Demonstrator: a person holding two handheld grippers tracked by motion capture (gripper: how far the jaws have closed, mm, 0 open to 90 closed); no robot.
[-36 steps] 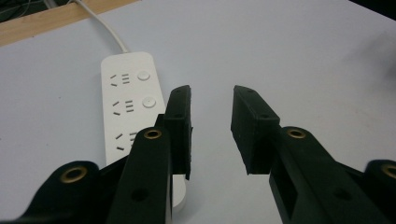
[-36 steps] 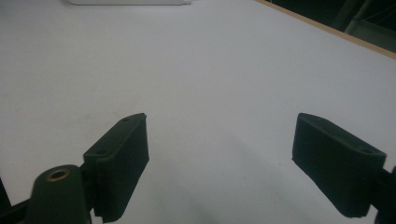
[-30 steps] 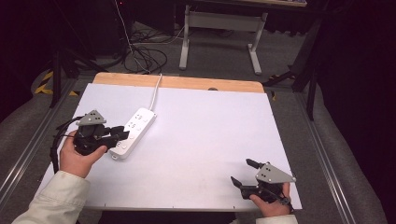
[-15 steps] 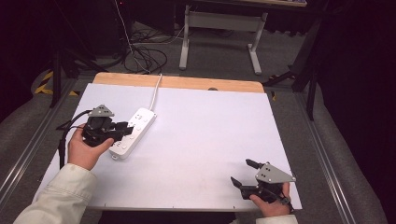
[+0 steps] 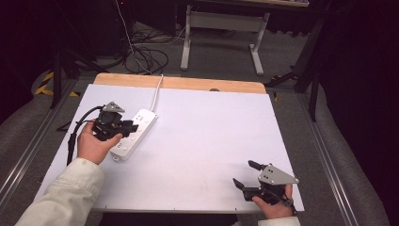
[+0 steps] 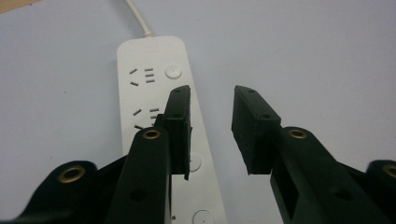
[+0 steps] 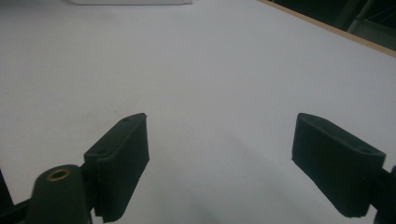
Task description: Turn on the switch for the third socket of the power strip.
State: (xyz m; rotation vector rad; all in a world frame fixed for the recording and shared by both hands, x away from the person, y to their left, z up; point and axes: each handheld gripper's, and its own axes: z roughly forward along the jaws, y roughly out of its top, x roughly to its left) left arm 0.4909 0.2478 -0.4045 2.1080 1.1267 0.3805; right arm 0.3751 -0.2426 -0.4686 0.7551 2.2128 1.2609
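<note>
Right gripper (image 5: pixel 245 175) at near right edge of the white table (image 5: pixel 207 141), held low in the person's hand; jaws spread wide, bare tabletop between them, grasping nothing. Further in on the left side, left gripper (image 5: pixel 133 131) poised over the white power strip (image 5: pixel 135 133); jaws partly apart and unclenched, one jaw above the strip's face, the gap over its right edge, no pad pressing on it. Strip lies flat, angled; its white cable (image 5: pixel 157 87) runs off toward the far wooden edge
</note>
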